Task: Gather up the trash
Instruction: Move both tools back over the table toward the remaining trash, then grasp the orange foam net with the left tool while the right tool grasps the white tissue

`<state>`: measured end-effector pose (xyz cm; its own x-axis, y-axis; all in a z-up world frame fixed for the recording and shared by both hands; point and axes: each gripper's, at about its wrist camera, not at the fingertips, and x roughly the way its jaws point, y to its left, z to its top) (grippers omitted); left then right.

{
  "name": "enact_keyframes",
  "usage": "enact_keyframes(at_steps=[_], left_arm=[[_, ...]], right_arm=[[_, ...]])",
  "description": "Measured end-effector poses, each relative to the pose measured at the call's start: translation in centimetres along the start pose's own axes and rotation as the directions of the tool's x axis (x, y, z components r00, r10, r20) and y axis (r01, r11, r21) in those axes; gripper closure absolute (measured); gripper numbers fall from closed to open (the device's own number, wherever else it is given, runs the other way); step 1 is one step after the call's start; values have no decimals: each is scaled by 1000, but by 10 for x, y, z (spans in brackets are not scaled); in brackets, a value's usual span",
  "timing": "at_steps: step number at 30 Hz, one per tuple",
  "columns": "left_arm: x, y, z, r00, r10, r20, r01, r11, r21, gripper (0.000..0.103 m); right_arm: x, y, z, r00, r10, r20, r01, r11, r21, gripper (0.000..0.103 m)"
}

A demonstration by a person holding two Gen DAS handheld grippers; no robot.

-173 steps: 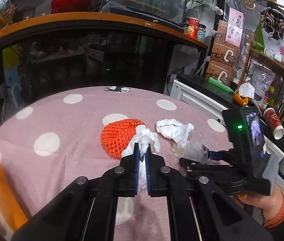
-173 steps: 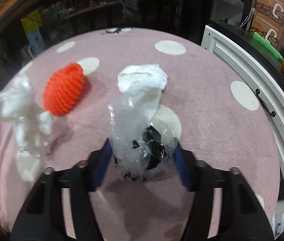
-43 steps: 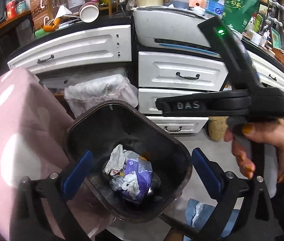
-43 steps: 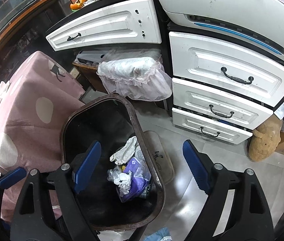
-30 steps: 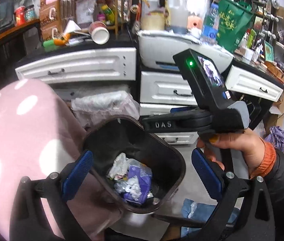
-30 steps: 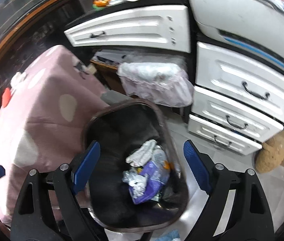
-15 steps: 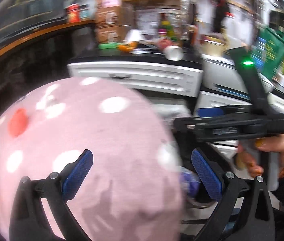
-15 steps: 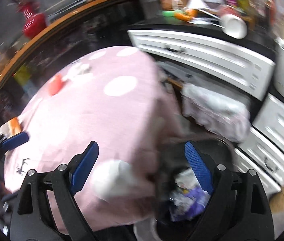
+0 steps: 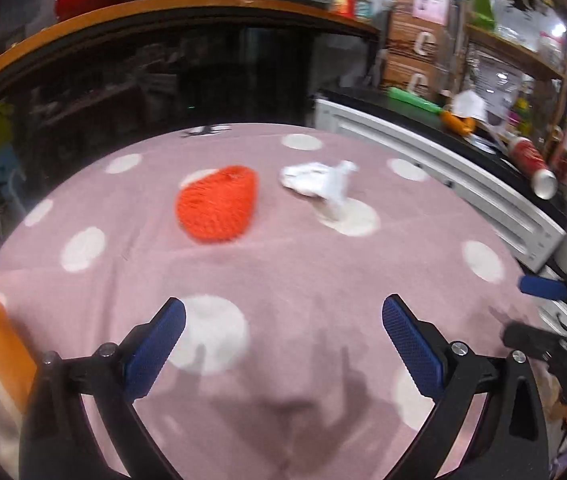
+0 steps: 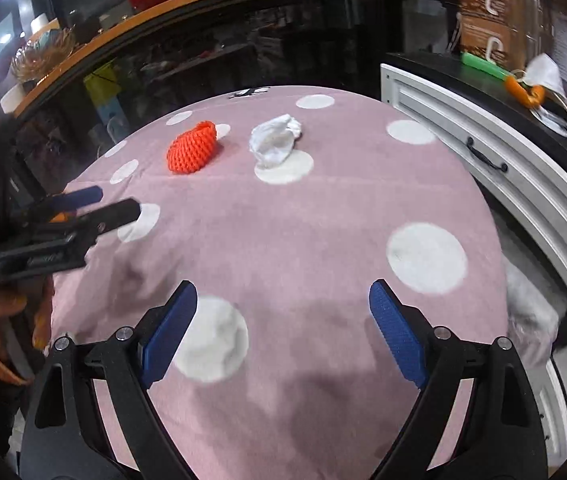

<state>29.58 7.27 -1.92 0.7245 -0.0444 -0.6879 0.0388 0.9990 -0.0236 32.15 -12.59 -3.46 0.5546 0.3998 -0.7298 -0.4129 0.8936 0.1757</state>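
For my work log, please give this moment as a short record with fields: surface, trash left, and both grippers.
surface: pink dotted tablecloth
trash left: orange foam net and white crumpled tissue, lying side by side, apart
left gripper: open, holds nothing, short of the trash
right gripper: open, holds nothing, short of the trash
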Motion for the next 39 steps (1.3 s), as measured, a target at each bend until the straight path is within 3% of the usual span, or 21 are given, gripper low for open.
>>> enact_keyframes(at_steps=[7, 13, 14, 16, 17, 19, 21, 23, 24, 27, 29, 30, 31, 34, 39], left_arm=[[75, 33, 43, 995, 55, -82, -58, 998, -28, 6], [113, 40, 61, 987, 98, -126, -99, 995, 0, 9], [117, 43, 62, 987, 104, -126, -105, 994, -2, 13], [122, 52, 61, 988, 71, -138, -78, 996, -51, 46], [122, 56, 60, 989, 61, -134, -71, 995, -74, 50], [113, 62, 57, 995, 45, -89, -55, 992, -117, 77], [105, 65, 56, 998, 39, -59, -47, 989, -141, 79], [96, 66, 58, 998, 54, -22, -56, 987, -150, 80], [93, 67, 59, 998, 60, -3, -60, 985, -160, 80], [88, 69, 65, 998, 60, 29, -54, 982, -180, 80], [90, 67, 66, 997, 69, 35, -62, 984, -169, 80], [90, 66, 67, 997, 74, 38, -67, 984, -166, 80], [91, 66, 68, 996, 74, 39, -67, 984, -167, 81], [90, 64, 68, 996, 72, 42, -64, 984, -165, 81], [80, 54, 64, 996, 71, 52, -63, 988, -144, 81]], right_arm=[[35, 4, 38, 1000, -8, -21, 8, 1000, -14, 16], [70, 3, 70, 999, 16, -50, -16, 1000, 19, 16], [76, 5, 75, 998, 20, -53, -19, 1000, 21, 16], [91, 9, 89, 998, 11, -61, -11, 1000, 4, 16], [99, 11, 94, 998, 5, -65, -5, 1000, -7, 16], [117, 16, 107, 997, -6, -74, 4, 1000, -26, 16], [137, 17, 119, 995, -4, -103, 1, 1000, -25, 17], [152, 18, 128, 993, -7, -119, 5, 1000, -14, 28], [159, 19, 131, 992, -11, -126, 9, 1000, -15, 28], [181, 26, 140, 986, -82, -146, 72, 995, -71, 39], [187, 26, 141, 979, -125, -160, 112, 990, -89, 73], [187, 26, 142, 976, -162, -146, 148, 984, -99, 81], [186, 24, 142, 977, -157, -147, 145, 985, -93, 95], [169, 18, 134, 985, -110, -132, 105, 994, -42, 98], [124, 22, 110, 992, -89, -89, 84, 995, -62, 99]])
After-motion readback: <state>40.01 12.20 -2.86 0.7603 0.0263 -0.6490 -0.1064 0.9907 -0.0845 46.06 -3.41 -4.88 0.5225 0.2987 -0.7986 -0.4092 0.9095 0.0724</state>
